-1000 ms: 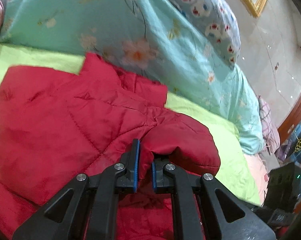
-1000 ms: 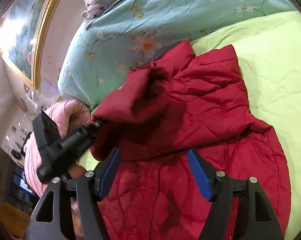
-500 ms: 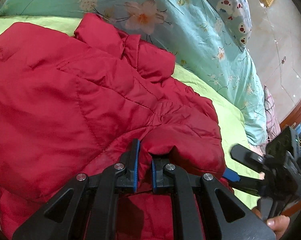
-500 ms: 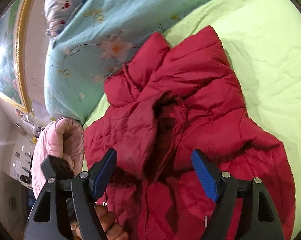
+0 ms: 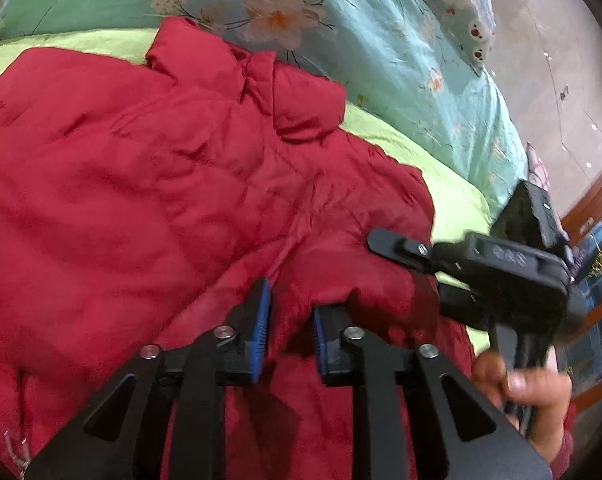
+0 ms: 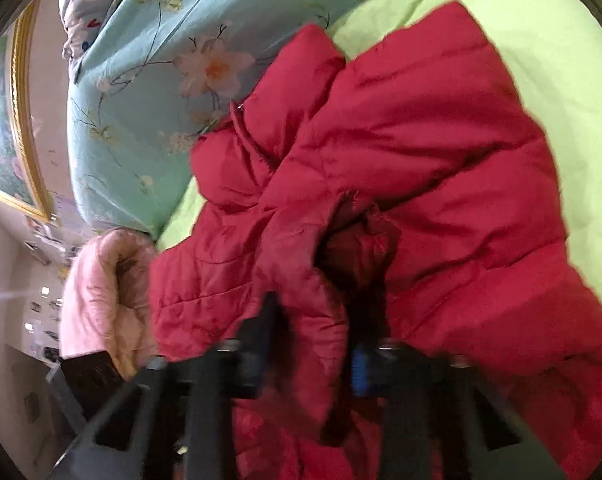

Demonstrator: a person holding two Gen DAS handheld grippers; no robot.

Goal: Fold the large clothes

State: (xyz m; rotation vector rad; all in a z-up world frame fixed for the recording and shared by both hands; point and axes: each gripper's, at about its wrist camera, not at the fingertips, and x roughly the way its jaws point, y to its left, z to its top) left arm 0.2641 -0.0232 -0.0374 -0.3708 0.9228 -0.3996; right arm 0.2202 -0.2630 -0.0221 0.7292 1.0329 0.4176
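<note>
A red quilted jacket [image 5: 149,184] lies spread on a lime green bed sheet [image 5: 449,188], collar toward the pillows. My left gripper [image 5: 289,328] has its jaws a little apart around a bunched sleeve end [image 5: 353,276], with red cloth between the blue pads. My right gripper shows in the left wrist view [image 5: 385,240] at the sleeve's right side. In the right wrist view the right gripper [image 6: 313,360] is blurred, its jaws narrowed around a fold of the jacket [image 6: 401,152]; the sleeve opening [image 6: 353,236] lies just ahead.
A teal floral quilt [image 5: 381,40] is piled behind the jacket, with a patterned pillow [image 5: 457,4] on it. A pink padded garment [image 6: 101,292] lies at the bed's edge. A gold picture frame [image 6: 25,120] hangs on the wall.
The left gripper's jaws have parted slightly on the sleeve end. The right gripper has moved in onto the jacket and its jaws have narrowed from wide open.
</note>
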